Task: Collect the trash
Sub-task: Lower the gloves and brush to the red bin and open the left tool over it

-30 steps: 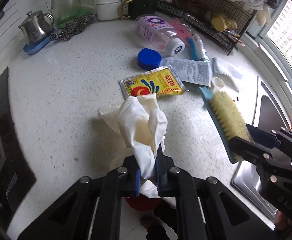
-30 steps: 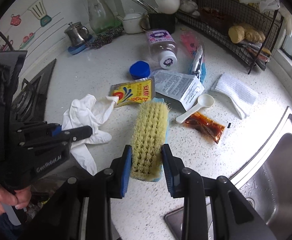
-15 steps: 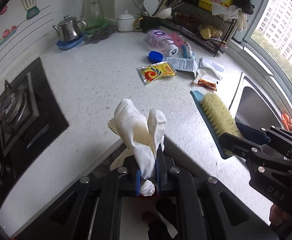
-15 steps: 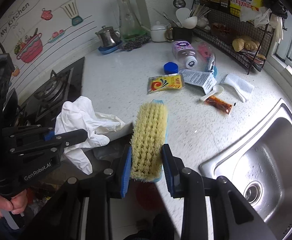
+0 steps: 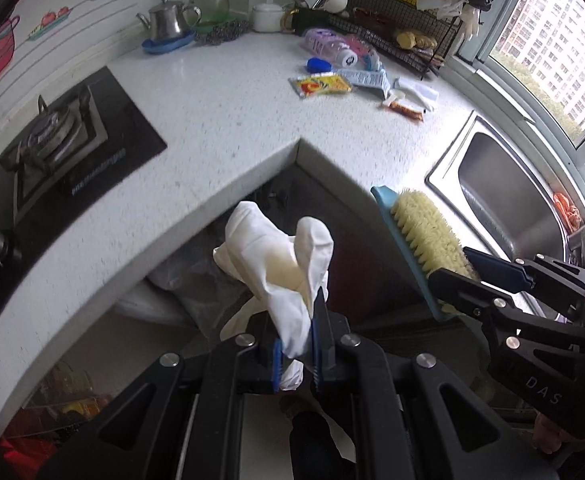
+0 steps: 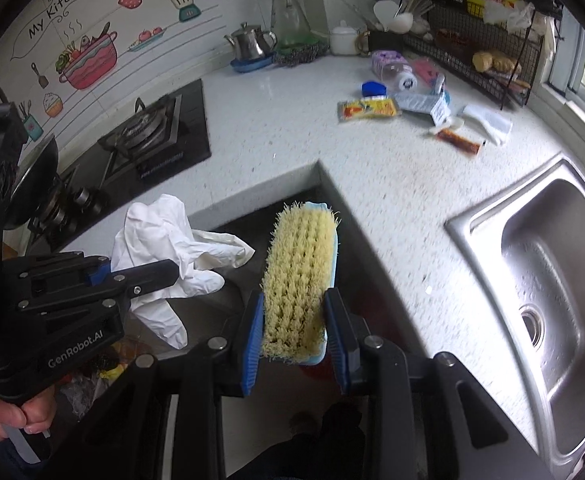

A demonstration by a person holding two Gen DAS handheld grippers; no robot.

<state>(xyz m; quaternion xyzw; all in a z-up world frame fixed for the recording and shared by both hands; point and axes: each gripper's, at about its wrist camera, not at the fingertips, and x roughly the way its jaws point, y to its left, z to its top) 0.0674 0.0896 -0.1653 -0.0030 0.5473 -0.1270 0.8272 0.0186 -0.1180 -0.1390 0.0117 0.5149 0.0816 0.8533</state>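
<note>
Two hand-held tongs are hovering past the inner corner of a white counter (image 5: pixel 228 128), out over the floor.

The left tongs (image 5: pixel 295 354) are gripping a crumpled white glove (image 5: pixel 280 264). Their jaws are standing almost closed, pinching a thin fold near its lower end. Most of the glove is bunching up above the jaws, and a short tail is hanging below them. It is looking light, soft and floppy, so a pinch on any gathered fold should be holding it, though a loose finger could be snagging or slipping.

The right tongs (image 6: pixel 294 334) are gripping a brush (image 6: pixel 298 280) with pale yellow bristles and a blue back. Their jaws are standing partly apart, pressing on its two long sides near the lower end, while the rest is sticking forward beyond the tips. It is looking stiff and fairly light; taking it across the hard back should be firmer than squeezing the bristles.

Glove and brush are sitting side by side, near each other but apart.

More litter is lying well apart at the far side of the counter: a yellow sachet (image 6: pixel 368 109), a brown sachet (image 6: pixel 454 141) and a blue cap (image 6: pixel 373 89).
</note>
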